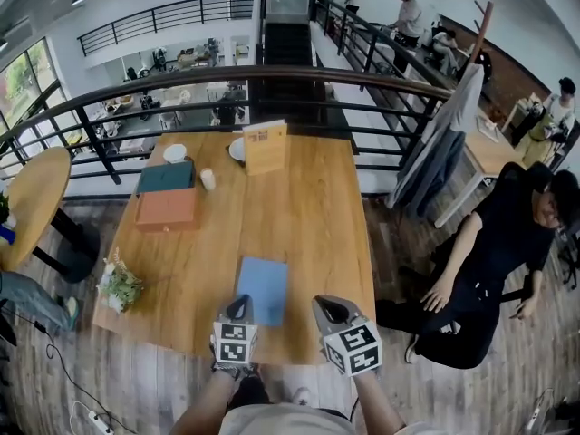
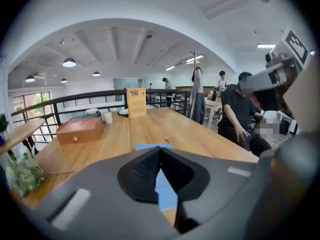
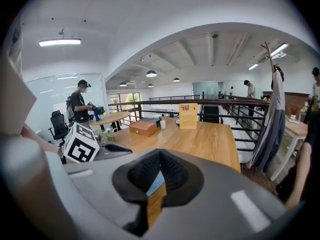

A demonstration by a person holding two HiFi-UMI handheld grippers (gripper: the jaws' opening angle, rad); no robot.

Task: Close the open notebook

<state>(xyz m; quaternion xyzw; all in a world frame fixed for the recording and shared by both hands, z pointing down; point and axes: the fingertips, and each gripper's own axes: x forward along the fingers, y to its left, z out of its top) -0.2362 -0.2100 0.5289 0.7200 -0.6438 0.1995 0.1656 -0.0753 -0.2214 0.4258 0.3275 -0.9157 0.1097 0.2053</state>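
The blue notebook (image 1: 262,290) lies flat and closed on the table (image 1: 317,216), cover up, just ahead of your two claws and between them. Your left gripper (image 1: 238,308) hangs over its near left corner, clear of it, jaws pressed together on nothing. The left gripper view looks past the joined tips (image 2: 160,149) at the blue cover (image 2: 165,191) below. Your right gripper (image 1: 328,308) sits just off the near right corner, jaws also together and empty (image 3: 159,152). Farther out beyond the left claw stand a brown box (image 1: 167,210), a dark green box (image 1: 166,177) and a white cup (image 1: 207,179). Straight ahead at the far edge is a wooden sign (image 1: 265,147). Left of your left claw is a small plant (image 1: 120,285). Right of your right claw, a person (image 1: 494,261) is sitting.
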